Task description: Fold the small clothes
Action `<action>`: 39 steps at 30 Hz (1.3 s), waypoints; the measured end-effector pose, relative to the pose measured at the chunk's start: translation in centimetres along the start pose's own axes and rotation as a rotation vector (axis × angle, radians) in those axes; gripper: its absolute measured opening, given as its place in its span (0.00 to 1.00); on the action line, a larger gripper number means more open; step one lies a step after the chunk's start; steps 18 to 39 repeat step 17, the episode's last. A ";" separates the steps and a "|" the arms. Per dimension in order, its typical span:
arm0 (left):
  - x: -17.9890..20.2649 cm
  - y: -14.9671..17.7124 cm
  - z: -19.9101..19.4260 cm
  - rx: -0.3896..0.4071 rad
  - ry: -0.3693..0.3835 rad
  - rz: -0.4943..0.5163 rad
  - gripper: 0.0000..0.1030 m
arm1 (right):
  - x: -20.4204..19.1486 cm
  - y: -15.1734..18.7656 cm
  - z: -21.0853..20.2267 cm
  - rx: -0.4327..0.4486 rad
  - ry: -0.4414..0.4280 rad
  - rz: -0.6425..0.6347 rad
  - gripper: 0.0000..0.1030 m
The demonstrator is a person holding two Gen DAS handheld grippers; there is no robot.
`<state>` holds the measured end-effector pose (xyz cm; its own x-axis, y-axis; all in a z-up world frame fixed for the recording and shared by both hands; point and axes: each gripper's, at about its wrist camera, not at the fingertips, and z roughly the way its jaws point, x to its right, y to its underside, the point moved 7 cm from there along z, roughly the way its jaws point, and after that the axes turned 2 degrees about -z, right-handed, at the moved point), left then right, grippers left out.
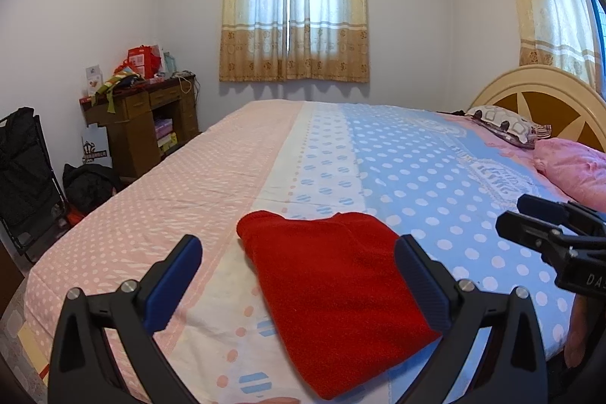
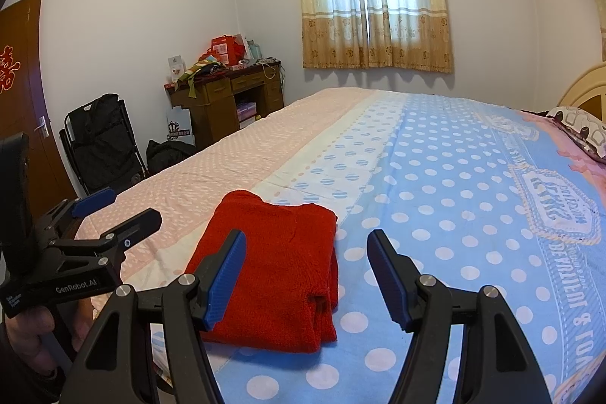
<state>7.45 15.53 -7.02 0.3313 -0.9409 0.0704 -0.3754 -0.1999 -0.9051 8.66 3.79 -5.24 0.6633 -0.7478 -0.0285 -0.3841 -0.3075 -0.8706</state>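
Red garment [image 1: 333,286], already a compact folded rectangle, lay on the bed [image 1: 435,177] just ahead of our fingers, partly between the left gripper [image 1: 299,284] pads and left of the right gripper [image 2: 306,279]. Both pairs of fingers were spread, grasping nothing. We judged it soft, light, fuzzy and limp, best pinched through every layer at a corner. Its long axis ran away from the fingers, toward the window.
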 end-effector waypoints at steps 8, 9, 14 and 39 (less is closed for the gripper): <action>-1.3 -0.7 0.0 0.008 -0.025 -0.022 1.00 | -0.1 0.0 0.0 -0.002 -0.001 0.001 0.65; -1.5 -0.7 0.0 0.008 -0.029 -0.021 1.00 | -0.2 0.0 0.0 -0.002 -0.002 0.001 0.65; -1.5 -0.7 0.0 0.020 -0.044 0.006 1.00 | -0.4 0.0 0.0 -0.002 -0.005 -0.002 0.65; -1.2 -0.7 0.1 0.020 -0.037 0.016 1.00 | -0.5 0.1 0.0 -0.003 -0.007 -0.001 0.65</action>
